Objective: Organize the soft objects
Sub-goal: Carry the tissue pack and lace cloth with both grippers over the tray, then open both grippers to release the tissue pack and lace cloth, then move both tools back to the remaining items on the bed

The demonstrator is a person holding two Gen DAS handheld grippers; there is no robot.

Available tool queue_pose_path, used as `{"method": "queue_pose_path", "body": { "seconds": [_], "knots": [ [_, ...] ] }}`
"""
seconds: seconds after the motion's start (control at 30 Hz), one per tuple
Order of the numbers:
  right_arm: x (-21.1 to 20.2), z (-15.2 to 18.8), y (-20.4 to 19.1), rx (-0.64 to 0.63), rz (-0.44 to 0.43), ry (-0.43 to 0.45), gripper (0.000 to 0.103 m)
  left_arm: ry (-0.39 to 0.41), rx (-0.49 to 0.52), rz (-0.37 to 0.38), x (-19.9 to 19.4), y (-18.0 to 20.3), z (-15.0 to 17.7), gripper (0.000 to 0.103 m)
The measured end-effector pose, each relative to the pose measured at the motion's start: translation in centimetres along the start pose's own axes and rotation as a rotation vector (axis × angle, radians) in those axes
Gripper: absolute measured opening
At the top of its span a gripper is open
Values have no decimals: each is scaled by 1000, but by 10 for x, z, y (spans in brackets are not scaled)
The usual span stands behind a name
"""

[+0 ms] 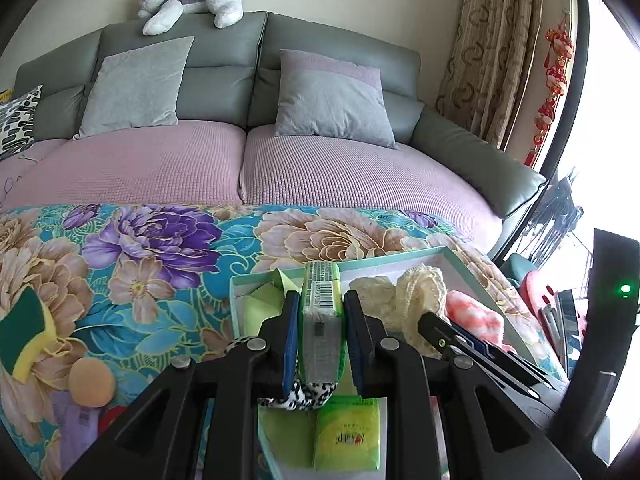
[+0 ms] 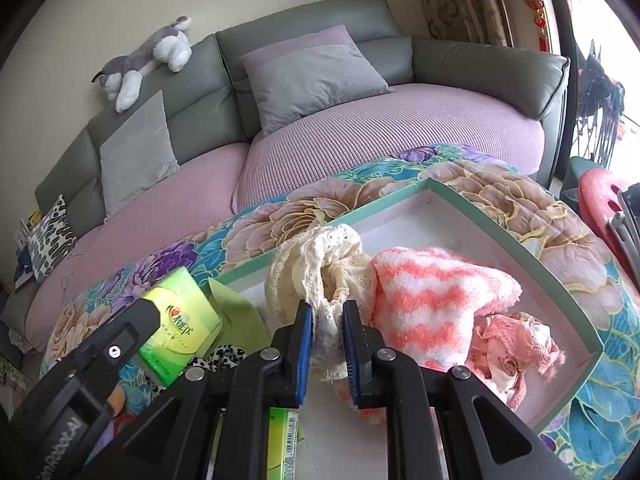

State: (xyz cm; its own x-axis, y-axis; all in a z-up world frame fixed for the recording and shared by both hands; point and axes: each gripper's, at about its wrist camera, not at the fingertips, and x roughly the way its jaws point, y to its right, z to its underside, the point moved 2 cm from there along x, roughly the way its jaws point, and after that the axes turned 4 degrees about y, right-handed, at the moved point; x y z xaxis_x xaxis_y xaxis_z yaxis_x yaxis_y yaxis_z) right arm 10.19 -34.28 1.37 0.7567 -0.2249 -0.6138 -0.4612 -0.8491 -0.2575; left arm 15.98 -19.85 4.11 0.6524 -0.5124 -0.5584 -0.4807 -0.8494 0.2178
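My left gripper (image 1: 321, 304) is shut on a green tissue pack (image 1: 322, 312) and holds it above the near left part of the green-rimmed white box (image 1: 456, 258). The same pack shows in the right wrist view (image 2: 180, 320). A second green tissue pack (image 1: 347, 432) lies in the box below it. My right gripper (image 2: 326, 316) is shut on a cream lace cloth (image 2: 320, 268) inside the box (image 2: 500, 216). A pink and white striped fuzzy cloth (image 2: 432, 296) and a pink lace piece (image 2: 516, 344) lie in the box to its right.
The box sits on a floral quilt (image 1: 160, 248) in front of a grey sofa (image 1: 340, 44) with a pink cover. A green-yellow sponge (image 1: 24, 332) and an orange ball (image 1: 92, 382) lie on the quilt at left. A leopard-print cloth (image 1: 308, 394) lies under the left gripper.
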Motion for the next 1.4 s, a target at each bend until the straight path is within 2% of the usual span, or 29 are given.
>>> {"method": "queue_pose_path", "body": {
  "seconds": [0.23,0.27,0.33,0.37,0.47,0.53,0.63,0.7,0.83,1.0,1.1,1.23,1.4],
  "knots": [
    [6,0,3,15,-2,-21,20,-32,-12,-27,21,-4,8,25],
    [6,0,3,15,-1,-25,20,-37,-15,-34,22,-5,8,28],
    [6,1,4,25,-4,-33,20,-37,-23,-33,20,-8,8,58],
    [7,1,4,30,-4,-37,20,-30,-31,-27,18,-9,7,62],
    [8,2,4,33,-7,-51,22,-22,-40,-23,12,-10,4,63],
    [7,2,4,32,-8,-52,24,-21,-48,-28,9,-12,2,68],
    [5,1,3,28,-8,-53,34,-13,-65,-31,1,-17,-2,70],
    [4,1,2,23,-10,-54,41,3,-77,-38,-7,-22,-5,77],
    [0,0,-1,5,-8,-55,51,32,-102,-51,-21,-34,-12,80],
    [-6,-1,-8,-44,5,-49,61,29,-125,-138,-30,-57,-13,82],
    [-8,-2,-11,-67,12,-44,67,15,-164,-193,-32,-77,-10,91],
    [-9,-2,-11,-79,23,-42,73,-15,-223,-272,-33,-104,-2,92],
    [-8,0,-14,-98,29,-52,85,-73,-279,-404,-31,-133,11,92]
  ]
}}
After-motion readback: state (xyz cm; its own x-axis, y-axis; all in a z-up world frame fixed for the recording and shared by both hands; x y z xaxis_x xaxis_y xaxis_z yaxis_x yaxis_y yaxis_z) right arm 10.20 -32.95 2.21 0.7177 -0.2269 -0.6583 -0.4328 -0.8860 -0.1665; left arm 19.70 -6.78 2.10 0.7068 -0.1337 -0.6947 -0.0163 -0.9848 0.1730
